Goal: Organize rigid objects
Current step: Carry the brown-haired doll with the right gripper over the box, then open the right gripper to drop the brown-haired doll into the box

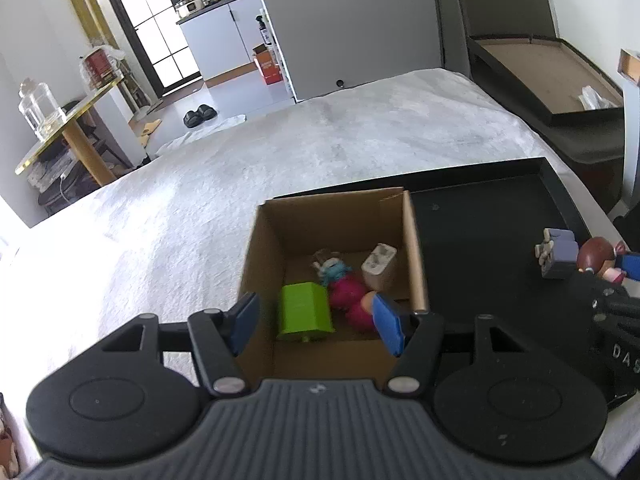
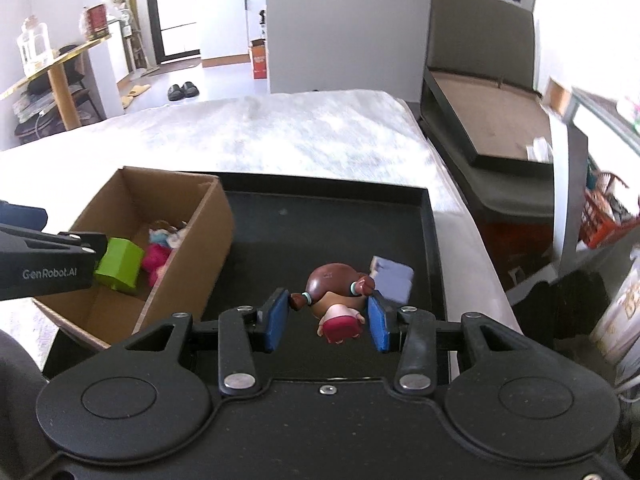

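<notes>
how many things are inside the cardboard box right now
4 visible in the cardboard box: a green block at the near left, a magenta toy beside it, a blue-haired figurine behind, a white charger at the right wall. Others may be hidden.

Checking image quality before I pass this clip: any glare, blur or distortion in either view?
Left wrist view: strong fisheye bending, the white bedcover blown out at left, cardboard box sharp. Right wrist view: same bending, motion smear along the right edge, doll figure in the right gripper sharp.

A bed (image 1: 280,152) covered in pale fabric carries a black tray (image 2: 328,220), with a cardboard box (image 2: 208,240) at its left end.
</notes>
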{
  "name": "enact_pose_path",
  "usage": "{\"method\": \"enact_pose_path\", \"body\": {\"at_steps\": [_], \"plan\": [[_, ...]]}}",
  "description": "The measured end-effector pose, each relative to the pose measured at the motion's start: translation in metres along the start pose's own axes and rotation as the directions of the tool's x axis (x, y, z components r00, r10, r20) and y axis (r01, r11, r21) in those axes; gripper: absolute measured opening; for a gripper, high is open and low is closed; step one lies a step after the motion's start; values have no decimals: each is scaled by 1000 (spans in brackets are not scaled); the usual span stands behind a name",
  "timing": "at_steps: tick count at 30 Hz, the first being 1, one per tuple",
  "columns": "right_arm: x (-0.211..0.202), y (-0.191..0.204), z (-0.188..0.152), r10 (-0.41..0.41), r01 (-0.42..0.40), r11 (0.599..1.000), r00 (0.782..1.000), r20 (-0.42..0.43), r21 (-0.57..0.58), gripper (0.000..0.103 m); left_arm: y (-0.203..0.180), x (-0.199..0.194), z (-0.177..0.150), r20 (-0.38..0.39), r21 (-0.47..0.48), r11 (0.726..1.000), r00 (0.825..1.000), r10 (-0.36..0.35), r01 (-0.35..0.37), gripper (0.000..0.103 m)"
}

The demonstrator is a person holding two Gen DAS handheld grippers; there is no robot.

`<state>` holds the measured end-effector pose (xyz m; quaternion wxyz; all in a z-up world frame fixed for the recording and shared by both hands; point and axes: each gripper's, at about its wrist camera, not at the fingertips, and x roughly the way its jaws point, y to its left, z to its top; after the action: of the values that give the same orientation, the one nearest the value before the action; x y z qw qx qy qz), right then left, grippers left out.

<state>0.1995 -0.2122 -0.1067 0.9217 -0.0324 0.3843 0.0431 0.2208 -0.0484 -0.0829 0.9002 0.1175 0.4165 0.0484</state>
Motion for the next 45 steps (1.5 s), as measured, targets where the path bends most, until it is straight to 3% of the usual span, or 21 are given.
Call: {"method": "enact_pose_path", "body": {"at_steps": [19, 31, 45], "plan": [[-11, 69, 27, 3, 0, 995, 1000, 27, -101, 42, 79, 4, -16, 2, -114, 993, 1000, -24, 24, 62], [2, 112, 29, 45, -45, 982, 999, -6, -183, 42, 104, 26, -33, -27, -172, 984, 998, -62, 56, 57], [29, 137, 36, 69, -79, 966, 996, -51, -246, 42, 106, 58, -42, -77, -205, 973, 989, -127, 109, 29]]}}
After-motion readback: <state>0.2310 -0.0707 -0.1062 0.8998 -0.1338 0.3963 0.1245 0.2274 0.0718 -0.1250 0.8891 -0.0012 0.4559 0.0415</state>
